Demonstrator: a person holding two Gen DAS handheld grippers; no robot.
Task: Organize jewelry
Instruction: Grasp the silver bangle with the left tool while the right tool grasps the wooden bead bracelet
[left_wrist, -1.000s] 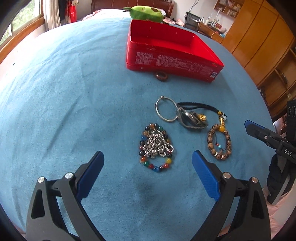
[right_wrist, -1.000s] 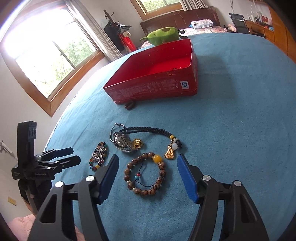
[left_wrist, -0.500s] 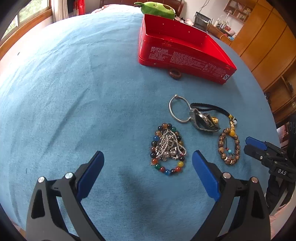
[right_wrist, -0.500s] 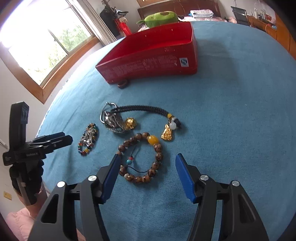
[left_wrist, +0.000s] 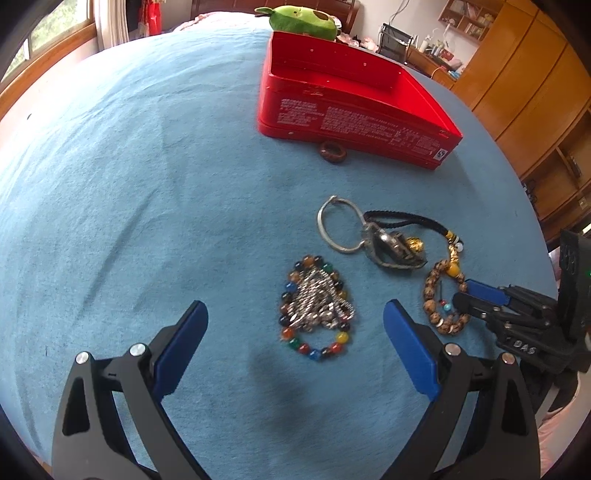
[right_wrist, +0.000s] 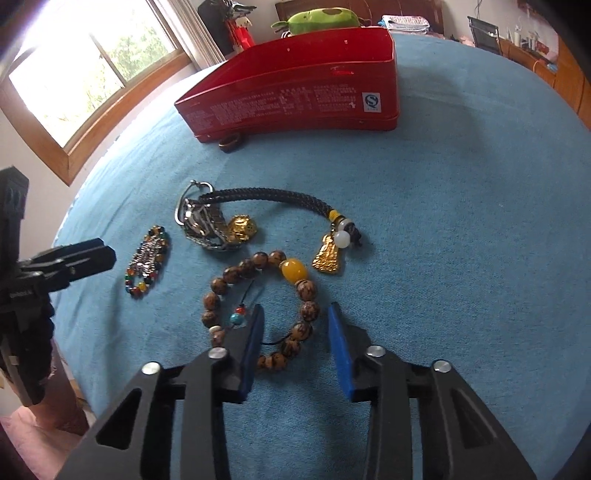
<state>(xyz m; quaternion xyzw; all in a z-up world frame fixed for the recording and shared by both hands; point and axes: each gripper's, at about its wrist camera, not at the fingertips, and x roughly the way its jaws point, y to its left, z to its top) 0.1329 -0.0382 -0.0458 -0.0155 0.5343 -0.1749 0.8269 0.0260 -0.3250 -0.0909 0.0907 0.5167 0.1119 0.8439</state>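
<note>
The red tin (right_wrist: 295, 96) bears an "S" mark.

Both wrist views steep-down, sharing red tin (left_wrist: 354, 110).

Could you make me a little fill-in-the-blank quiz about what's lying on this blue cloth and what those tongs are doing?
1. The right tongs have been closing around the wooden bead bracelet, whose one large bead is ____.
2. The small brown ring lies just outside the ____ tin.
3. The silver chain lies piled inside the ____ bead bracelet.

Missing words: yellow; red; multicoloured
</note>
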